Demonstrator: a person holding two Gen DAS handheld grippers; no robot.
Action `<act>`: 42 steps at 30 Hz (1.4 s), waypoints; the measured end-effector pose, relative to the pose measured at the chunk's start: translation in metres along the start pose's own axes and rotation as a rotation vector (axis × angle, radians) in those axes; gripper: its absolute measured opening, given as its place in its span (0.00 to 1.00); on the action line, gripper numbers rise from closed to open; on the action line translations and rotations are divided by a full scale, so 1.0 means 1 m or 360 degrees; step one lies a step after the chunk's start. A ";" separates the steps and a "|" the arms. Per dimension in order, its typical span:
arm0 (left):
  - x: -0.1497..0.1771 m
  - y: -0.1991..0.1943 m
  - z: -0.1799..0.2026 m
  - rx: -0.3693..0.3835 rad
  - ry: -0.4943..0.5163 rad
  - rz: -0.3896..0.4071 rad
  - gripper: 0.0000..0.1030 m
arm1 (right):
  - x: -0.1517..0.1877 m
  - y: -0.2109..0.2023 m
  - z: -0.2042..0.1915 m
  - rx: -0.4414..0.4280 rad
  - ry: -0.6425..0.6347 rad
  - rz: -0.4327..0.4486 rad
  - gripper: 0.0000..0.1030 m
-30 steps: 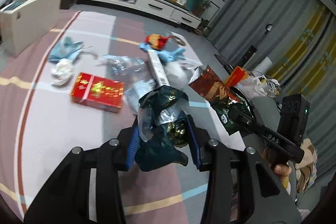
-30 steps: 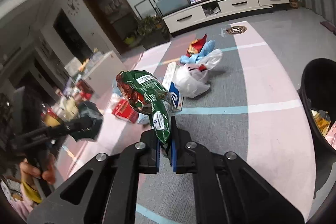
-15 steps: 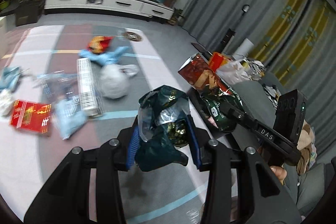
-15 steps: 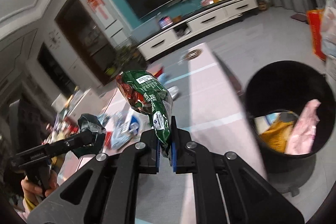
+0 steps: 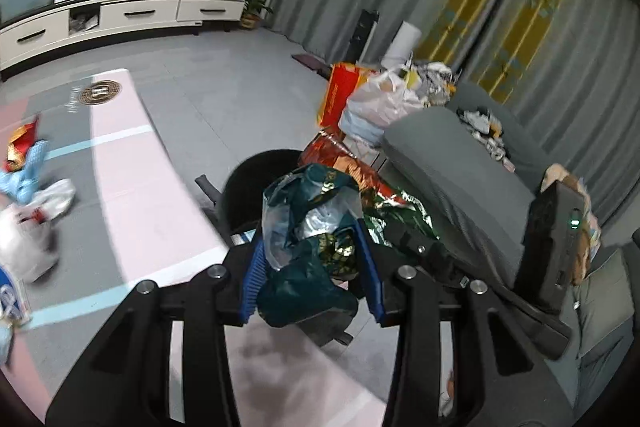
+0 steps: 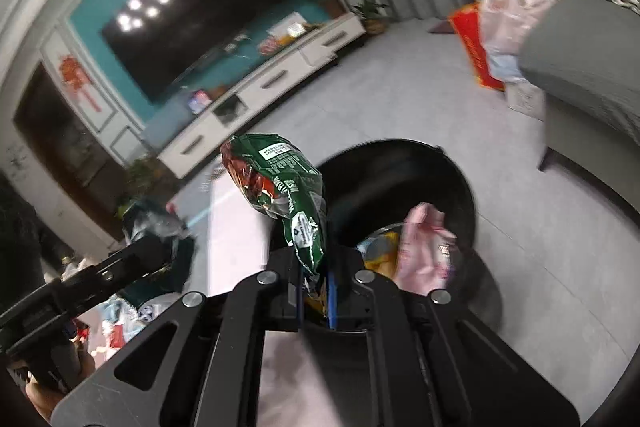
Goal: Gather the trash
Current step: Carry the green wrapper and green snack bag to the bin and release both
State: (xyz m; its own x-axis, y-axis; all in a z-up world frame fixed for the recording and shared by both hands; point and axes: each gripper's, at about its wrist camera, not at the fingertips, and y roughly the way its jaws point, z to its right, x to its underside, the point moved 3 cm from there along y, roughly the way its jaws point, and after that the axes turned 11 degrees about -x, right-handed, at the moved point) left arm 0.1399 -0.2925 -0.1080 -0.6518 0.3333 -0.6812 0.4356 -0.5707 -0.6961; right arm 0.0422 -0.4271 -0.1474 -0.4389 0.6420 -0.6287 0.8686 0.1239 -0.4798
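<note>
Gripping a crumpled dark teal wrapper [image 5: 310, 227] between blue pads, the left tongs [image 5: 312, 275] are seen clamped on that bundle, which bulges up and forward from between the fingers. Just beyond the wrapper, the black trash bin [image 5: 240, 195] is partly hidden by it, with only its near-left wall and rim exposed. To the right of the left tongs, the right tongs [image 5: 416, 247] are visible from the side, and a red and green snack bag [image 5: 360, 179] is carried by them over the bin's far side.

In the right wrist view, the right tongs [image 6: 316, 291] are closed flat on the lower end of the green snack bag [image 6: 288, 195], which stands up and leans left from the fingers. Directly ahead of and below these tongs, the bin [image 6: 440, 179] is seen from above; a pink wrapper [image 6: 426, 247] and yellow and pale blue items are lying inside it. To the left, the left tongs [image 6: 160, 247] with the teal wrapper [image 6: 156, 223] are shown, held by a hand [image 6: 40, 395] at the lower left edge.

Left of the left tongs, loose litter is scattered on the floor: a white plastic bag [image 5: 28, 243], a blue rag [image 5: 24, 175] and a red packet [image 5: 20, 143]. A grey sofa [image 5: 460, 195] is placed to the right, with full bags [image 5: 384, 103] heaped beyond it.
</note>
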 end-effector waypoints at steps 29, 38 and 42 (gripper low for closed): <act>0.016 0.034 -0.012 -0.0108 -0.0045 -0.0058 0.81 | -0.005 0.021 0.021 0.0120 0.0126 -0.0077 0.43; 0.035 -0.051 -0.066 -0.0271 -0.0092 0.0106 0.86 | 0.007 0.034 -0.032 -0.0031 -0.0086 -0.0119 0.54; 0.047 -0.084 -0.105 -0.0367 -0.0172 0.0134 0.86 | 0.024 0.050 -0.069 -0.0142 -0.0219 -0.0233 0.55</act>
State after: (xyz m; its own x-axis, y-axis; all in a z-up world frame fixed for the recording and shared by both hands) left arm 0.1378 -0.1503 -0.1049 -0.6646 0.2029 -0.7192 0.6129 -0.4025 -0.6799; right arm 0.0914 -0.3530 -0.1443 -0.5839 0.5037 -0.6367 0.8074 0.2789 -0.5199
